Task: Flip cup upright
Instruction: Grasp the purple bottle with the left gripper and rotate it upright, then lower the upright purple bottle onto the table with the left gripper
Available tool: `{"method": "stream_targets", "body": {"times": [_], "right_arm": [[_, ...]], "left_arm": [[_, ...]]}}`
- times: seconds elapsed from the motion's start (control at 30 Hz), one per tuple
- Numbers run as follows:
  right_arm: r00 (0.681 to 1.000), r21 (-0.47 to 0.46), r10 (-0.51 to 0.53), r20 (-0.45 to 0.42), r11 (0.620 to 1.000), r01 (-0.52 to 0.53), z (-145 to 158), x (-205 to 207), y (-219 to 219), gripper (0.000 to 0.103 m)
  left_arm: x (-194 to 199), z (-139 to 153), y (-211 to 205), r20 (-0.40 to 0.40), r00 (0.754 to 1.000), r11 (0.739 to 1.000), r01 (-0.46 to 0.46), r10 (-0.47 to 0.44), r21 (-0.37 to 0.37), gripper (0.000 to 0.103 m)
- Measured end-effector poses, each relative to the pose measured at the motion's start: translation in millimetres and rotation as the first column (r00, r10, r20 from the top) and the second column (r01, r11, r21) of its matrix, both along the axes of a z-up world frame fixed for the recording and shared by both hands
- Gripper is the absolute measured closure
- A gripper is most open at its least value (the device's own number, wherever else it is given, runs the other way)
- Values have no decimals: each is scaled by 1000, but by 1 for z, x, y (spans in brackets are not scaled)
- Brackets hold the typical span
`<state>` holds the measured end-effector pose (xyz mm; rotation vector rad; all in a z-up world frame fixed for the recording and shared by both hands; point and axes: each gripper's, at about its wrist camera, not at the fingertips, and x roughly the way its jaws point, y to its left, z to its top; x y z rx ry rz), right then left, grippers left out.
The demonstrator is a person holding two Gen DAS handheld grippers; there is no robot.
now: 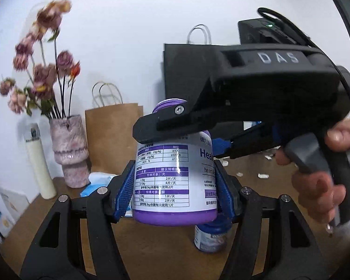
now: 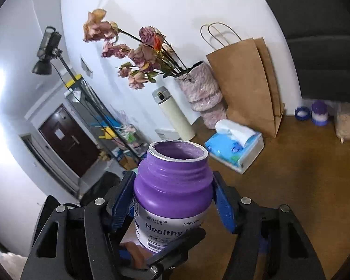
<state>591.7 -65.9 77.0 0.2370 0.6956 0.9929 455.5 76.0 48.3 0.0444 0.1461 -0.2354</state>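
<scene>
Meanwhile both claws, left claw (image 1: 175, 184) and right claw (image 2: 172, 200), clamp purple bottle (image 1: 173, 182); small jar (image 1: 210, 238) below, vase (image 1: 68, 149) behind.

small jar (image 1: 211, 238) half hidden, flowers (image 1: 52, 11) blurred

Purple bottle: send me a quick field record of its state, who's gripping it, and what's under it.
object: purple bottle, open mouth, no cap
orientation: upright, mouth up
height: off the wooden table
left gripper: pads on both sides of the label
right gripper: fingers at the shoulder; contact unclear
below: small dark blue jar on the table
background: tissue box, paper bag, vase
</scene>
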Motion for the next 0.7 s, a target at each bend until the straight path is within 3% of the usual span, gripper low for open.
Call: {"method": "stream_targets", "body": {"times": [0.07, 0.1, 0.13, 0.2, 0.3, 0.37, 0.43, 0.7], "right_arm": [[993, -91, -10, 115, 996, 20, 2, -4, 12, 35], [980, -150, -8, 198, 988, 38, 3, -9, 21, 35], [951, -221, -3, 310, 972, 75, 2, -17, 33, 35], [891, -308, 6, 454, 940, 150, -7, -25, 50, 34], [829, -347, 38, 558, 918, 192, -23, -25, 71, 34], [802, -354, 56, 595, 914, 199, -31, -22, 80, 34], [794, -354, 62, 605, 914, 198, -38, -17, 85, 34], [847, -349, 1, 532, 911, 218, -60, -7, 62, 34]], "left_arm": [[9, -2, 10, -21, 1000, 1000, 9, -9, -6, 41], [16, -4, 12, -41, 999, 1000, 18, -18, 4, 26], [23, -6, 13, -67, 997, 999, 38, -37, 12, 21], [34, -14, 21, -87, 995, 999, 47, -46, 9, 42], [46, -22, 35, -121, 992, 998, 30, -36, -56, 43], [52, -26, 41, -138, 990, 996, 10, -22, -88, 43], [59, -31, 45, -164, 986, 995, -4, -13, -101, 43], [70, -46, 25, -244, 968, 995, 38, -60, -93, 44]]}}
